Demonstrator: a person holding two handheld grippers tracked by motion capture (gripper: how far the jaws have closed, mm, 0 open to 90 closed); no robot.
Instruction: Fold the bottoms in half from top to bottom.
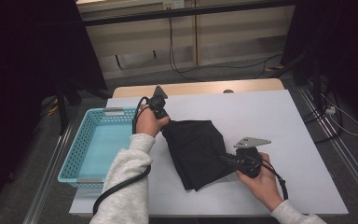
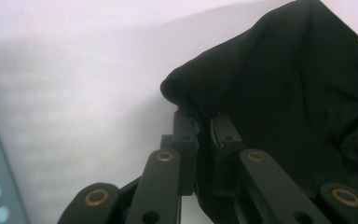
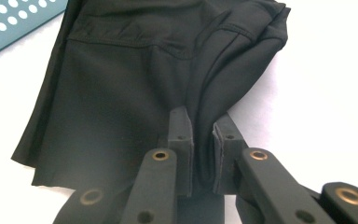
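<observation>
Black folded garment point(image 1: 196, 151) lying mid-table, blue basket point(image 1: 89, 140) at its nine o'clock, left gripper point(image 1: 161, 114) pinching its eleven o'clock corner, right gripper point(image 1: 230, 161) clamped on its four o'clock edge, both jaw pairs nearly closed on cloth

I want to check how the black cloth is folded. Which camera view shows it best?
The high view: the whole black cloth lies folded on the table, pinched by both tools. The right gripper view shows layered edges and seams; the left gripper view shows a bunched corner.

Folded black garment point(image 1: 196, 151), table centre
</observation>
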